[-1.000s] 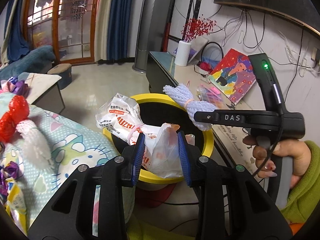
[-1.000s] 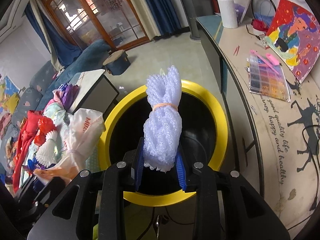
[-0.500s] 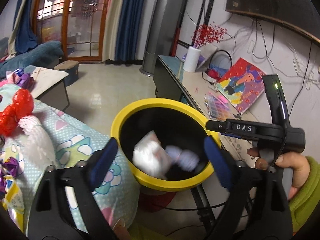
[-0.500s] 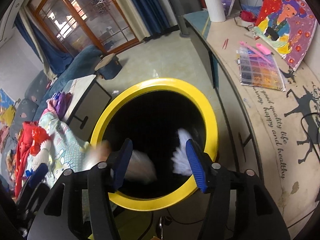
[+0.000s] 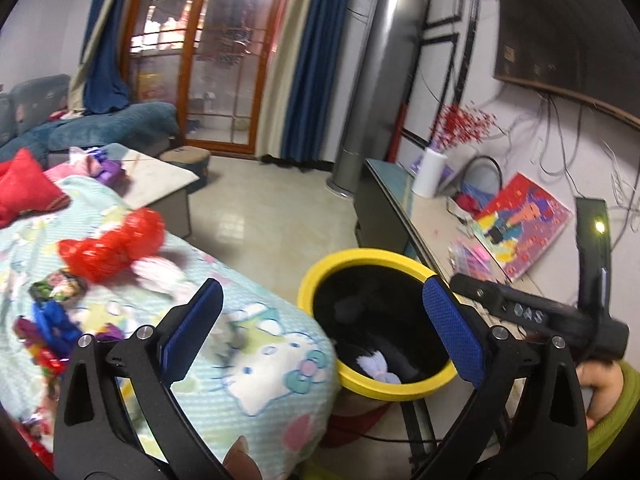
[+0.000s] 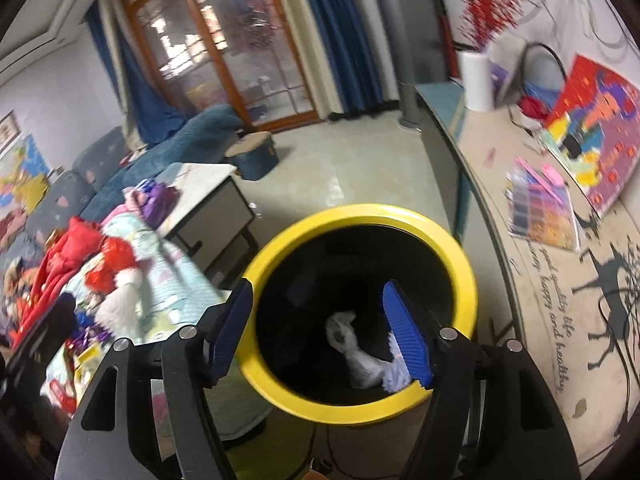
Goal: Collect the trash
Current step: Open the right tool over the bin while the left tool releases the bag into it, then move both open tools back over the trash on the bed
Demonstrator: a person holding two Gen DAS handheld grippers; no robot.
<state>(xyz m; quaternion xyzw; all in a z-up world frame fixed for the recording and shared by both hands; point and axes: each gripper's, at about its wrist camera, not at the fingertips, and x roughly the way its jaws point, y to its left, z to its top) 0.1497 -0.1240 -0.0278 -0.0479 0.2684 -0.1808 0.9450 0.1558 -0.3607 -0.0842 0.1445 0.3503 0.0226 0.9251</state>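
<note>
The left gripper (image 5: 320,328) stands with its jaws spread wide and opening, nothing between the blue pads; it hangs over the seam between the bed's near corner and the yellow-rimmed trash bin (image 5: 340,268). The right gripper (image 6: 320,332) also has empty jaws, opening, poised above the bin's (image 6: 360,216) mouth.

Two pieces of trash lie at the bottom of the bin: a white plastic bag (image 6: 356,352) and a pale lavender foam net bundle (image 6: 394,380), the bundle against the near wall.

More trash waits on the patterned bedspread (image 5: 256,368): a red crumpled wrapper (image 5: 112,244) well out from the bed's bin-side edge, with a white foam net (image 5: 160,276) just beside it and small bright wrappers (image 5: 52,320) toward the left edge. All of it lies to the left of both grippers, so the left hand is likely the nearer one. The red wrapper's long axis runs roughly across the left wrist view, which suggests closing across its narrow middle.

A second ago each gripper was clamped on its piece above the bin, the left on the bag and the right on the bundle. Both have since let go and lifted away.
</note>
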